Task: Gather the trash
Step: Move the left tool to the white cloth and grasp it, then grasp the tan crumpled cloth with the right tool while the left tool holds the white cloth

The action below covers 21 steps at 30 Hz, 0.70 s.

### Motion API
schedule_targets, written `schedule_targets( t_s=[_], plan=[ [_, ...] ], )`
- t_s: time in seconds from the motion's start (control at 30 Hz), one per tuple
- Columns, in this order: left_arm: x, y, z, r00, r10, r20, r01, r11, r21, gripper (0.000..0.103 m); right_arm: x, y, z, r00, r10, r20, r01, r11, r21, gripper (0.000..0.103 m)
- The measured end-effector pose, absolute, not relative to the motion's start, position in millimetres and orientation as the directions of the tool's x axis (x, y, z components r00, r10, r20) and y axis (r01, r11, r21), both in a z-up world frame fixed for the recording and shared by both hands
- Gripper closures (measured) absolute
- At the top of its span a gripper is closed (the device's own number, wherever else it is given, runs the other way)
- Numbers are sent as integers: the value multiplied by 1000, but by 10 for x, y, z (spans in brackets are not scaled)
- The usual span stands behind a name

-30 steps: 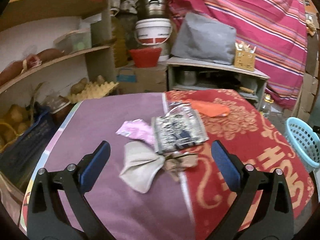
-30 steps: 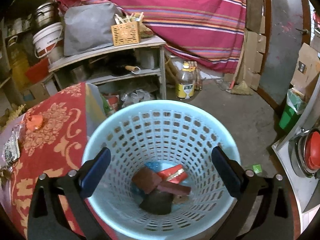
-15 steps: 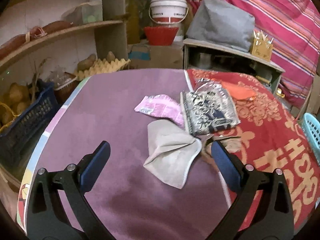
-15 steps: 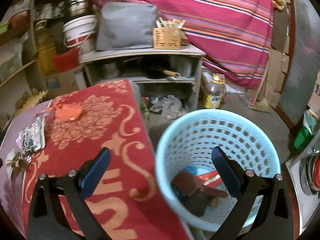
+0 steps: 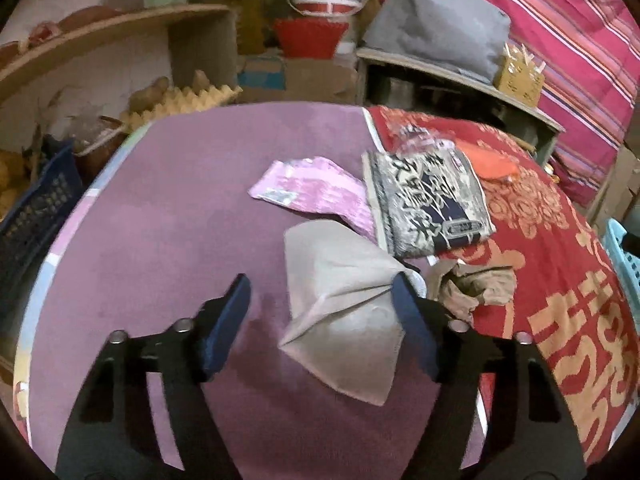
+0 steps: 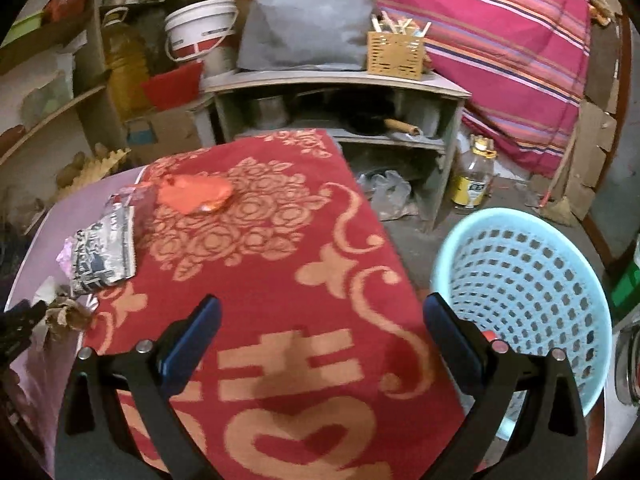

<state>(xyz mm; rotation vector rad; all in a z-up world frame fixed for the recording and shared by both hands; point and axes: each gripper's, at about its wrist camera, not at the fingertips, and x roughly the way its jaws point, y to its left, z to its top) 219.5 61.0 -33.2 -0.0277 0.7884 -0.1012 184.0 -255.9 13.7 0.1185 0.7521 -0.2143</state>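
Trash lies on a round table: a grey-beige paper piece (image 5: 344, 300), a pink wrapper (image 5: 312, 190), a black-and-white printed packet (image 5: 428, 204) (image 6: 102, 256), crumpled brown paper (image 5: 476, 290) (image 6: 66, 314) and an orange wrapper (image 5: 494, 166) (image 6: 194, 196). My left gripper (image 5: 320, 296) is open, its jaws on either side of the grey-beige piece, just above it. My right gripper (image 6: 320, 318) is open and empty above the red cloth (image 6: 280, 272). The light blue basket (image 6: 528, 288) stands on the floor to its right; its edge shows in the left wrist view (image 5: 624, 260).
The table has a purple cloth (image 5: 180, 220) on its left half. A low grey shelf unit (image 6: 340, 92) with pots stands behind. An oil bottle (image 6: 474, 178) stands on the floor. Wooden shelves (image 5: 100, 36) and a dark blue crate (image 5: 32, 216) are at the left.
My left gripper has moved forward and down to the grey-beige piece and its jaws have narrowed. My right gripper has swung left from above the basket to over the red cloth.
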Motion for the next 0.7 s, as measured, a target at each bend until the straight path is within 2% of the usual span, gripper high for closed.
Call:
schedule_targets(
  t_s=[0.03, 0.1, 0.17, 0.23, 0.33, 0.7],
  plan=[
    [2212, 593, -345, 692, -112, -713, 93, 993, -66, 54, 1850, -2519, 139, 713, -154, -684, 230, 973, 21, 4],
    [2231, 548, -368, 675, -133, -726, 122, 990, -68, 65, 1863, -2428, 142, 719, -159, -677, 219, 976, 4, 4],
    [2210, 529, -358, 681, -137, -720, 134, 989, -61, 70, 1873, -2352, 150, 723, -156, -673, 208, 978, -4, 4],
    [2186, 529, -341, 685, -138, -715, 140, 989, -56, 80, 1876, -2278, 159, 729, -151, -668, 198, 980, -6, 4],
    [2134, 552, -291, 694, -137, -706, 146, 988, -48, 90, 1866, -2148, 182, 739, -131, -661, 177, 984, 2, 4],
    [1757, 990, 76, 782, -58, -621, 74, 997, 0, 90, 1816, -1455, 182, 758, -69, -649, 81, 997, -12, 4]
  ],
)
